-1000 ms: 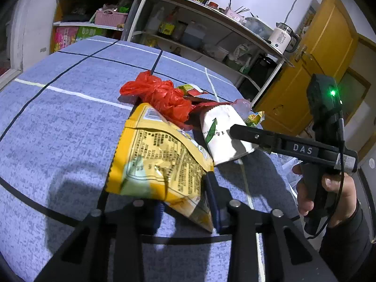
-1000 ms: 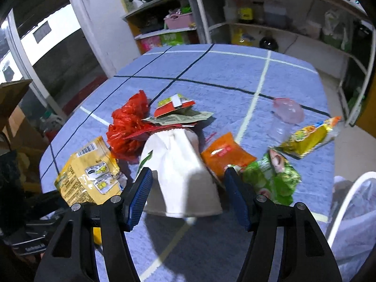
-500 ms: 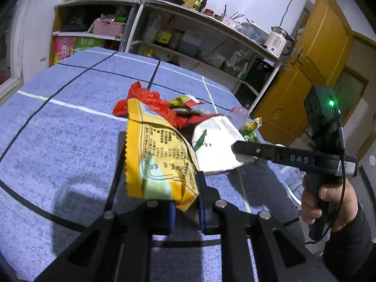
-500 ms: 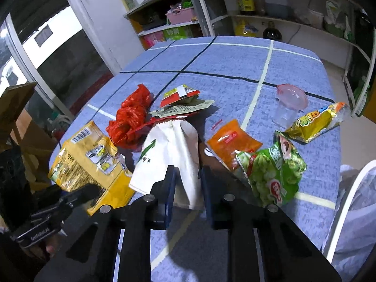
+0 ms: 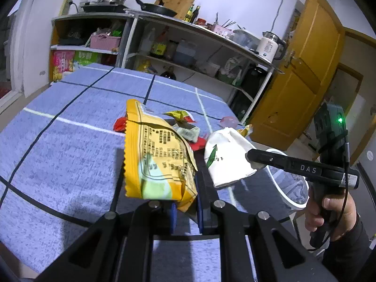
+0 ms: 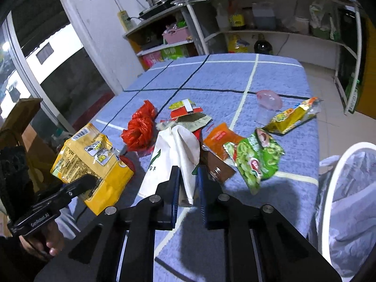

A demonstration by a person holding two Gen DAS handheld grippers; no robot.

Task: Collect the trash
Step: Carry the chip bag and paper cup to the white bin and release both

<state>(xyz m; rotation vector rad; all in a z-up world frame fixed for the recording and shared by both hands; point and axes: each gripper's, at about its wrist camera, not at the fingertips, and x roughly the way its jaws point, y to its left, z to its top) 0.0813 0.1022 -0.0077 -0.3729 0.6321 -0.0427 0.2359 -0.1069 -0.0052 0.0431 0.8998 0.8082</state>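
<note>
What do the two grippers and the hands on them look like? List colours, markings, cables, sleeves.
Both are black, angular, with silver pivot bolts and blue jaw pads. The right gripper carries white "DAS" lettering, a green light on a dark box on top and a thin black cable. The left gripper reads "GenRobot.AI". The right hand is bare, with a dark sleeve; the left hand is bare too.

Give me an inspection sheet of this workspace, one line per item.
Surface: table under a blue cloth with dark and white lines.
Job's things: yellow snack bag and white paper bag, both lifted; white-rimmed bin at the table's edge.
Clutter: red plastic bag, green snack packet, orange packet, yellow wrapper, pink plastic cup.
Grippers: left gripper shut on the yellow snack bag; right gripper shut on the white paper bag.
Cables: thin black lead on the right handle.
Surroundings: kitchen shelves, yellow door.
</note>
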